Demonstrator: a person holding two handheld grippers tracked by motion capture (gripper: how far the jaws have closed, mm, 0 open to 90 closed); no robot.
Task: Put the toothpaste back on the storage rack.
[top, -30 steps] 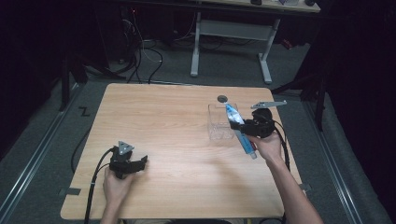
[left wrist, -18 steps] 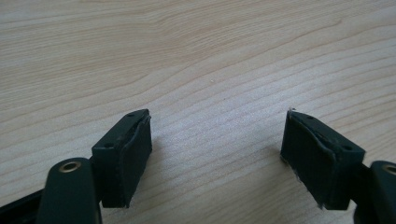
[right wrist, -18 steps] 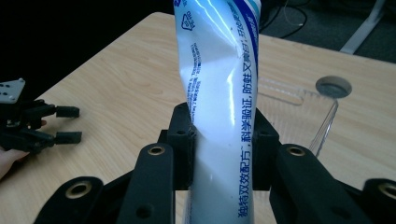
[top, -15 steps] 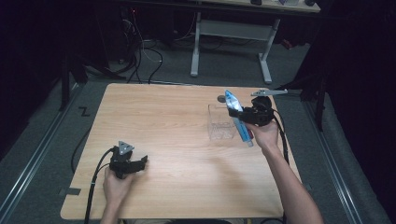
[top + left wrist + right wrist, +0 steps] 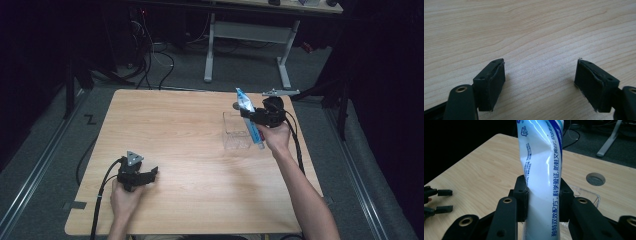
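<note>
My right gripper (image 5: 249,117) is shut on a white and blue toothpaste tube (image 5: 244,102) and holds it in the air over a clear plastic box (image 5: 235,134) at the table's right. In the right gripper view the tube (image 5: 541,157) stands upright between the two pads of that gripper (image 5: 543,192), which press on its sides. The left gripper (image 5: 153,173) rests on the wooden table (image 5: 190,130) near the front left. Its jaws (image 5: 540,82) stand wide apart with only bare wood between them.
A round grey cable hole (image 5: 235,106) sits in the tabletop just behind the box. The left gripper (image 5: 444,200) shows far off at the left of the right gripper view. Desk legs and cables stand on the floor beyond the table's far edge.
The right hand has carried the tube away from the person and a little higher, over the clear box. The left hand has stayed where it was.
</note>
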